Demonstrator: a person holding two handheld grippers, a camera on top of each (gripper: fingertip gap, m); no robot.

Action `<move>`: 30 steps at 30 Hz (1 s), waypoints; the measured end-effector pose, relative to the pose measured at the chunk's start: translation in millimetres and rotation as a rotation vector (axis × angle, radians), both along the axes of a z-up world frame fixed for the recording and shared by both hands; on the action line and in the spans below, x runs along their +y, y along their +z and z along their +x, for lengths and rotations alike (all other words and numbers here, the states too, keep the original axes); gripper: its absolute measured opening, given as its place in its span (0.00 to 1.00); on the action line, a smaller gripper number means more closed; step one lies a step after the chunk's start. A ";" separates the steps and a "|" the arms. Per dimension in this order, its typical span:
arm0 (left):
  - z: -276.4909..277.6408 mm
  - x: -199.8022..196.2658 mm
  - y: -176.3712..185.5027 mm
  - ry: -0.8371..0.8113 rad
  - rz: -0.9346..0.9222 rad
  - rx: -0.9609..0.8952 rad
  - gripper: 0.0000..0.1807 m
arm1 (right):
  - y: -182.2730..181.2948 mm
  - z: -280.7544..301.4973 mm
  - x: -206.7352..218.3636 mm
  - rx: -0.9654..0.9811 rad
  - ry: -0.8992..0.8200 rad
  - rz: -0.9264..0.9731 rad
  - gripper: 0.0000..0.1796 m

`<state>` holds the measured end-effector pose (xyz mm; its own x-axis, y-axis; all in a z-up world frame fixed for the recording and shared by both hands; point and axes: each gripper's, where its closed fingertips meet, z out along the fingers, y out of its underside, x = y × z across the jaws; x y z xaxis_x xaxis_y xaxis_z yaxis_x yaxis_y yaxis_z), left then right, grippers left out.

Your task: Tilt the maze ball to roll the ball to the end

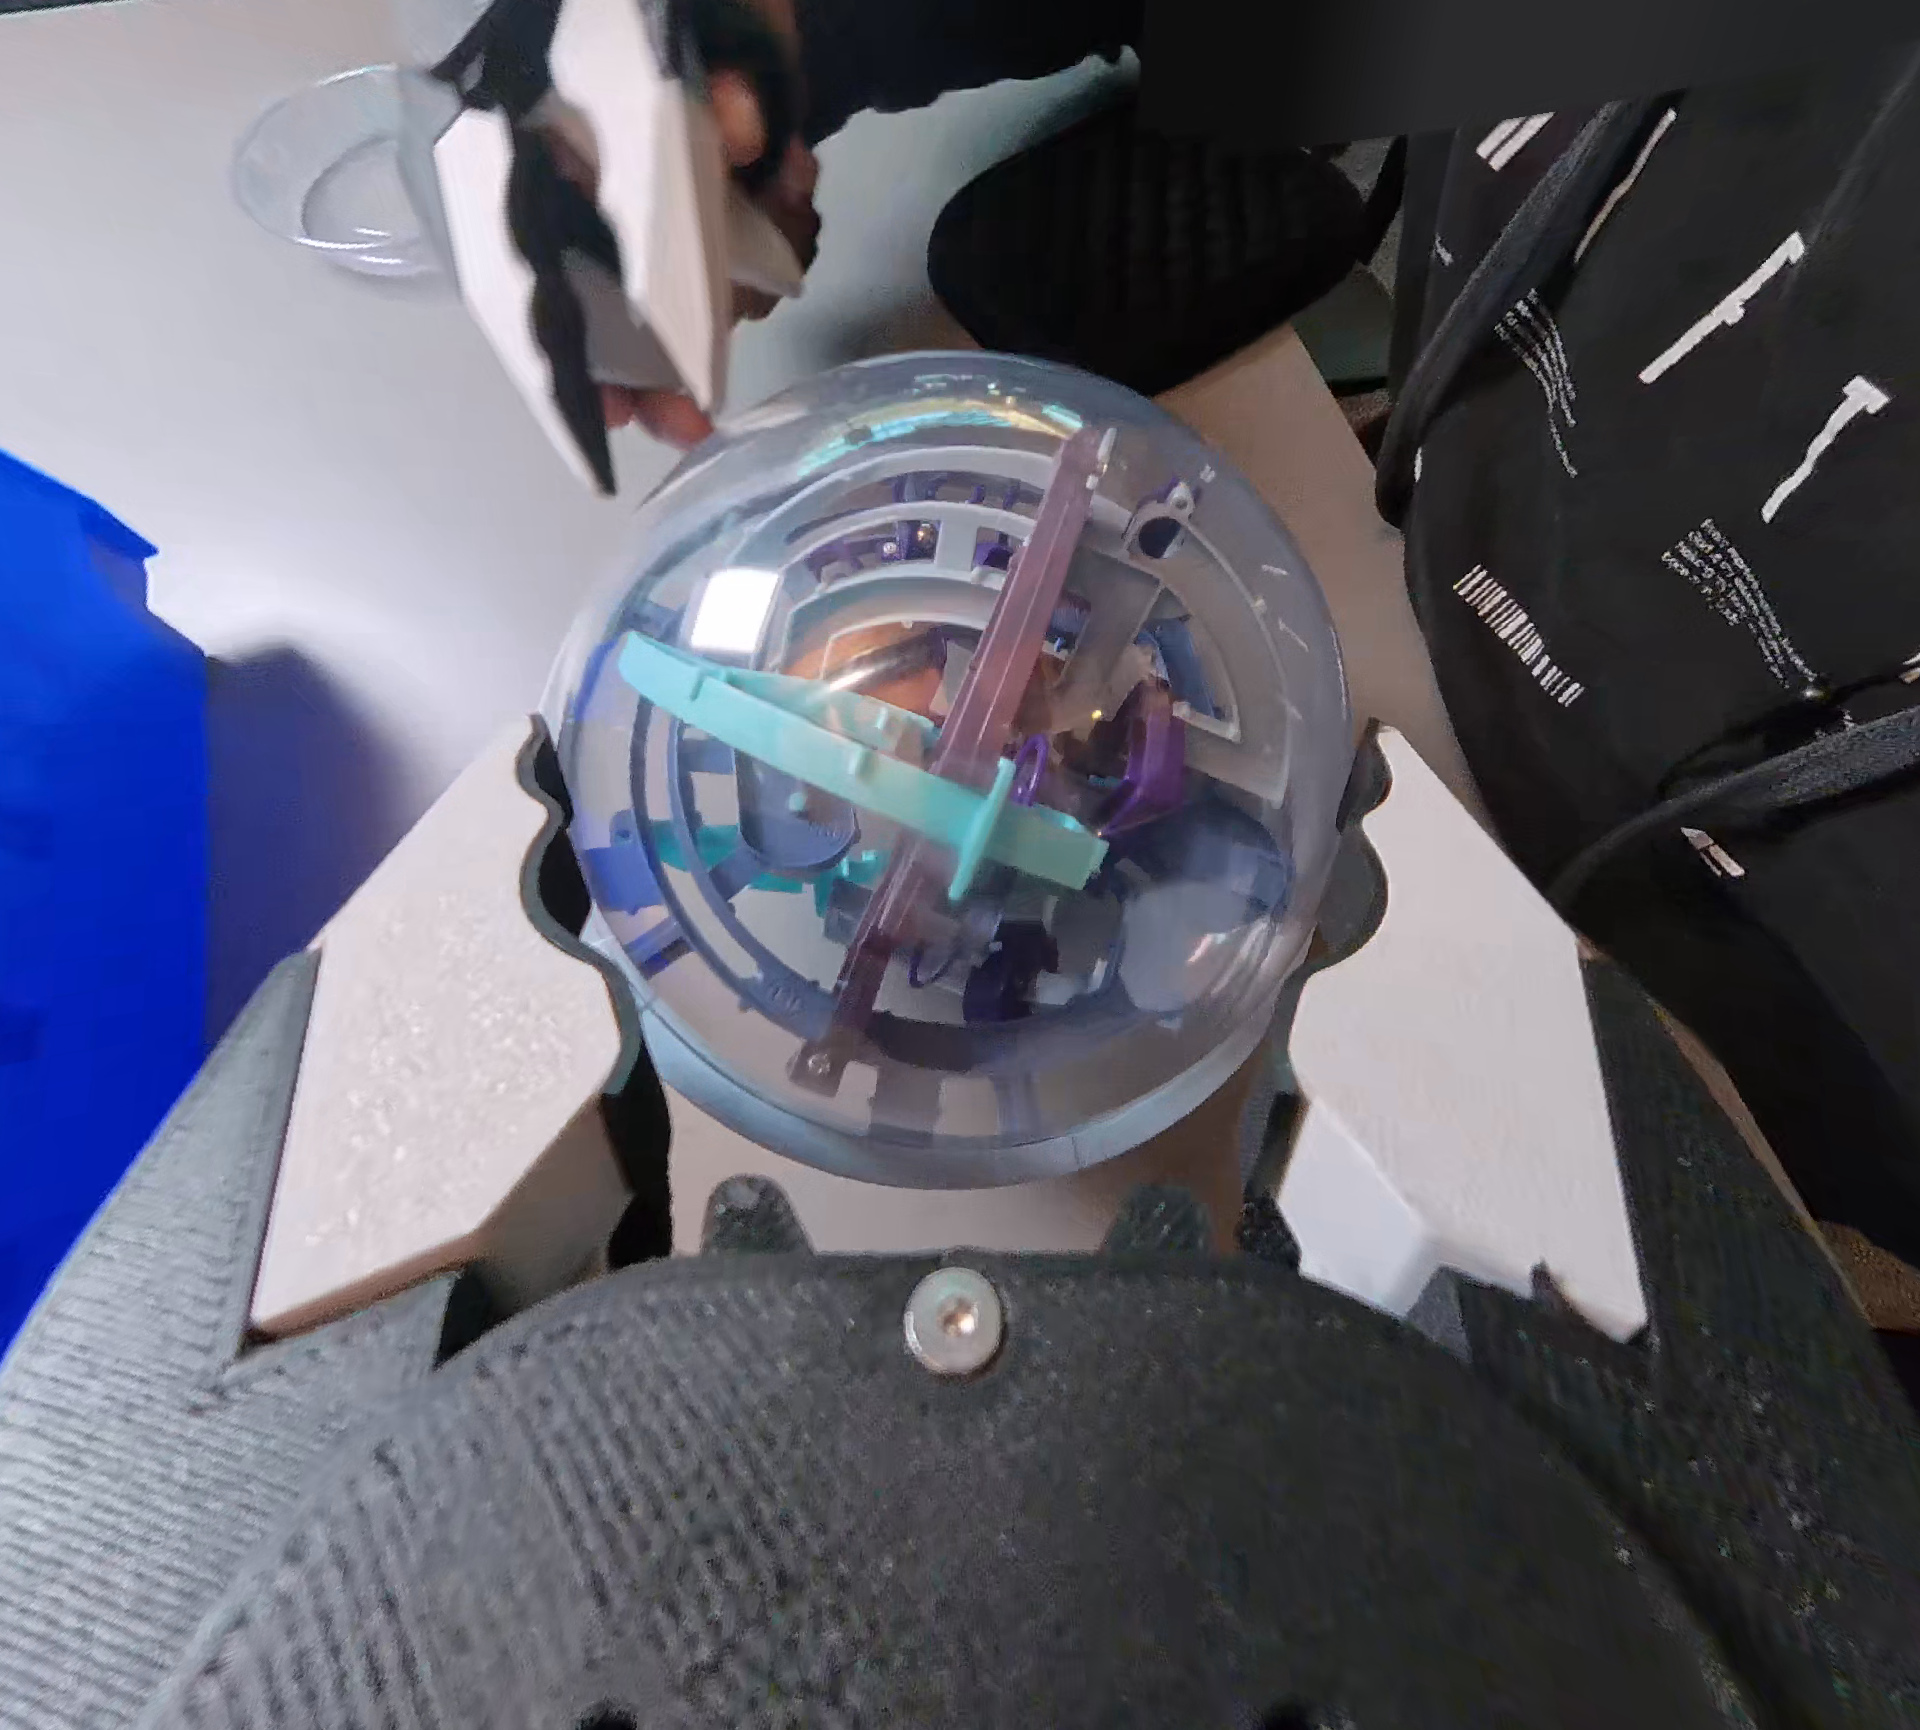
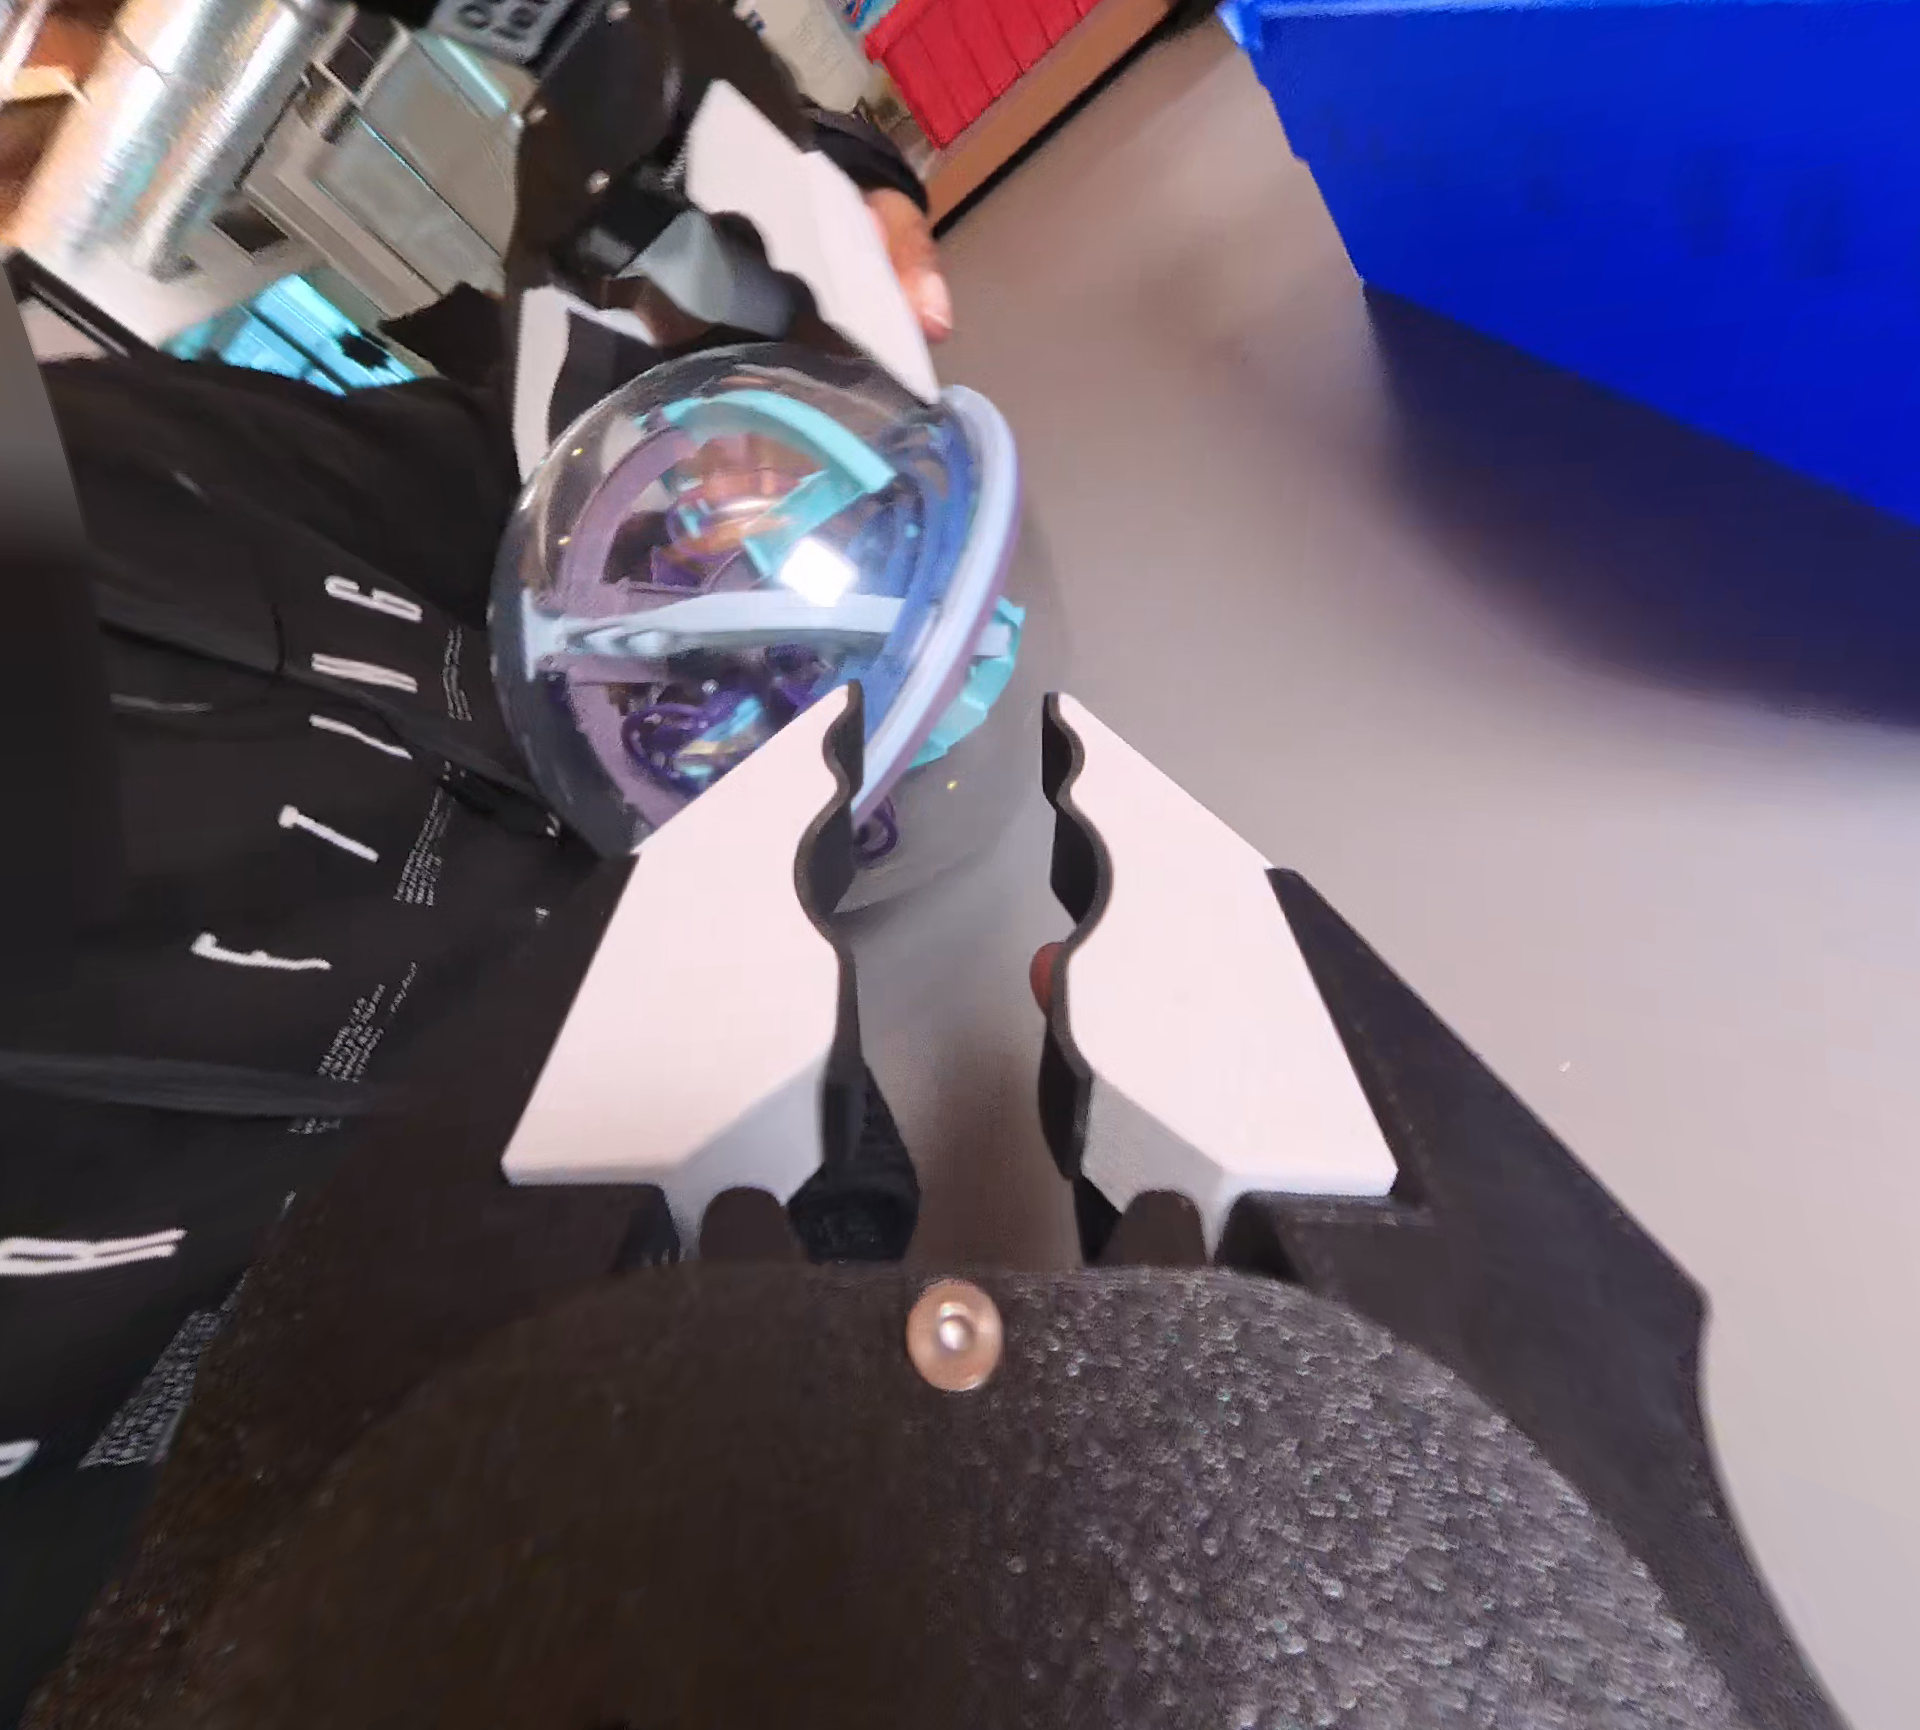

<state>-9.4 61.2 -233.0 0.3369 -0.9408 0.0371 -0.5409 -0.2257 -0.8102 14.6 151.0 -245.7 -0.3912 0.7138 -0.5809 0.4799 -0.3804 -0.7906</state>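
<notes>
Above the grey surface point(image 2: 1195, 454), the maze ball point(image 1: 951, 776) sat clamped between the fingers of the left hand-held gripper point(image 1: 951, 833), lifted clear and held close to the person's dark printed top point(image 1: 1662, 537). Right hand-held gripper point(image 2: 951, 807) was just beside the ball, jaws apart, nothing between them; from the right wrist view one finger overlapped the ball's edge, contact unclear. Couldn't spot the small ball among the teal, purple and grey tracks.

Judgement: tilt slow, small wrist rolls, keep the left grip firm on the shell so it doesn't slip or spin; the right could steady the far side if needed. Fast tilts would likely drop the small ball off its track.

Also on the surface: blue bin point(image 2: 1621, 205) close by, clear dish point(image 1: 332, 174) farther off. Red bin point(image 2: 997, 7) and metal ducting point(image 2: 177, 111) in the room behind.
</notes>
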 end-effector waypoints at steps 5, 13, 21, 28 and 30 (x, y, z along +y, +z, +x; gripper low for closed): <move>8.5 -2.2 1.9 -0.052 0.033 0.013 0.79 | -15.1 -3.7 -12.7 -0.132 0.104 -0.229 0.15; -0.6 -4.3 5.5 -0.072 0.030 -0.077 0.78 | -9.4 -2.1 -21.6 -0.152 0.069 -0.378 0.04; -30.6 8.6 17.0 0.174 0.028 -0.226 0.68 | -14.6 5.6 -7.2 -0.140 -0.206 -0.529 0.03; -25.4 3.2 19.4 0.571 0.029 -0.435 0.73 | -14.4 18.1 0.1 -0.102 -0.434 -0.573 0.03; -26.2 8.6 9.1 0.650 0.102 -0.333 0.78 | -12.6 19.0 -3.7 -0.093 -0.474 -0.567 0.03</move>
<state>-35.6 69.8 -223.9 0.8136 -0.5597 0.1576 -0.0454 -0.3314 -0.9424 33.6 147.3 -258.3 -0.0471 0.3745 -0.9260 0.2179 -0.9009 -0.3754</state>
